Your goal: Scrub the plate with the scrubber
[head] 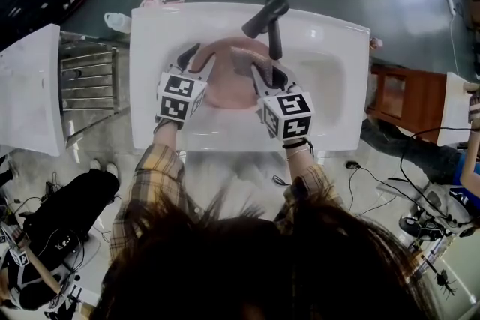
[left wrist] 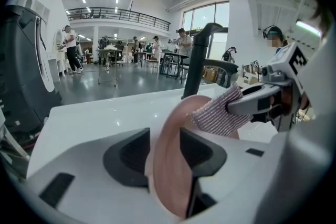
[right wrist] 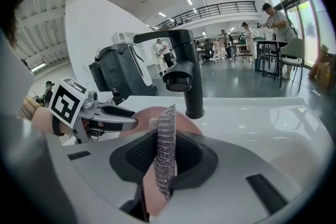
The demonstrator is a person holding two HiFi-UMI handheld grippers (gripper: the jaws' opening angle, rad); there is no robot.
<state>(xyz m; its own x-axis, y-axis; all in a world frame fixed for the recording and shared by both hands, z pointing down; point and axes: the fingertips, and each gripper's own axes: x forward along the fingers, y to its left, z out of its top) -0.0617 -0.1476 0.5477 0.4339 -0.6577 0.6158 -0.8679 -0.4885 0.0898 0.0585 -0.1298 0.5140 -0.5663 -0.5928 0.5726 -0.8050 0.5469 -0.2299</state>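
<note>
Pink plate (left wrist: 173,176) edge-on, rim between released left hand-held gripper (left wrist: 164,139) jaws; right hand-held gripper (right wrist: 167,136) clamps upright scrubber (right wrist: 167,157).

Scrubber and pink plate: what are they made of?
The scrubber looks like a knitted mesh of shiny silvery thread, perhaps metallic or plastic: rows of tiny glinting loops show. The plate looks smooth, evenly pink and hardly glossy, with a thin edge. It is probably plastic, though ceramic can't be ruled out.

No legible text, brand, number; only coded square markers (head: 180,96) on left gripper (head: 199,62), right gripper (head: 268,77).
</note>
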